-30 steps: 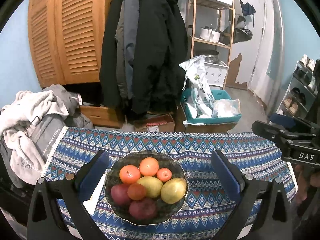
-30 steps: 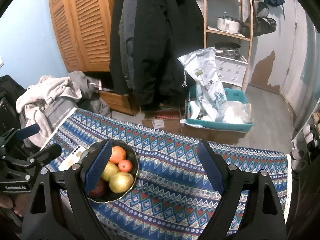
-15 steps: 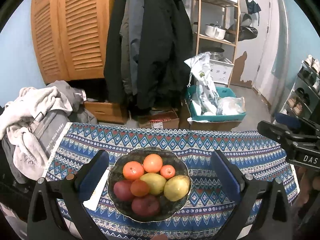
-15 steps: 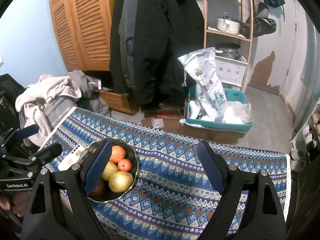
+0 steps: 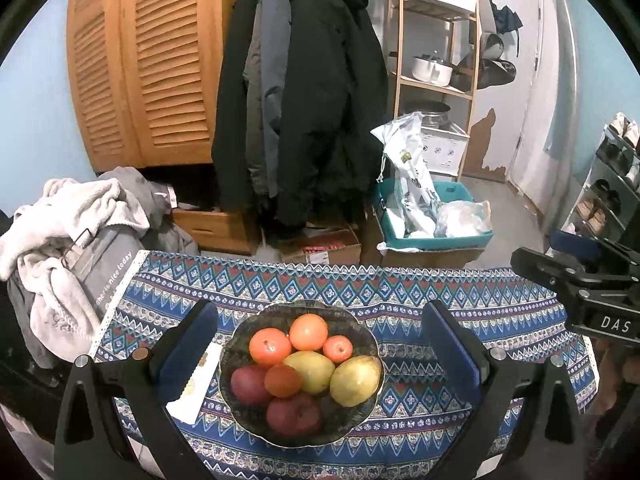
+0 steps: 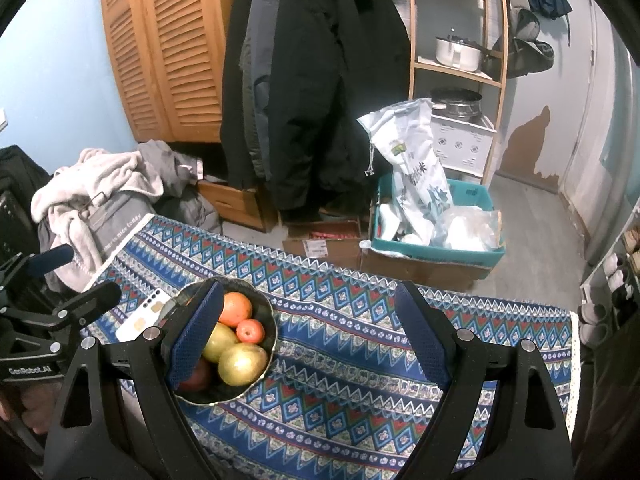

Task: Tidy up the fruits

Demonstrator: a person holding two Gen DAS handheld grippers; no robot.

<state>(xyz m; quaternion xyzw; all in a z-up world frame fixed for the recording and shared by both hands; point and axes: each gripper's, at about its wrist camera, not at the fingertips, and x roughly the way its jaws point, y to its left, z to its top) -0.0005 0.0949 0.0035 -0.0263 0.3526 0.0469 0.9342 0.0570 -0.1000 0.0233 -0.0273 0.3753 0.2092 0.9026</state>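
Observation:
A dark glass bowl point(image 5: 360, 424) sits on the patterned tablecloth point(image 5: 440, 304) and holds several fruits: oranges point(image 5: 308, 331), a small tomato point(image 5: 338, 349), yellow pears point(image 5: 355, 375) and red apples point(image 5: 293, 414). My left gripper point(image 5: 320, 356) is open and empty, its fingers on either side of the bowl and above it. My right gripper point(image 6: 308, 336) is open and empty over the cloth, to the right of the bowl point(image 6: 269, 320); its left finger point(image 6: 196, 332) covers part of the bowl. Each gripper shows at the edge of the other's view.
A white phone point(image 5: 196, 380) lies on the cloth just left of the bowl. Clothes point(image 5: 60, 232) are piled at the table's left end. Beyond the far edge are hanging coats point(image 5: 312, 100), cardboard boxes, a teal bin point(image 5: 432, 224) and a shelf.
The left gripper has risen and drawn back slightly, so the bowl sits a little lower in its view. The right gripper has barely moved. Both stay open.

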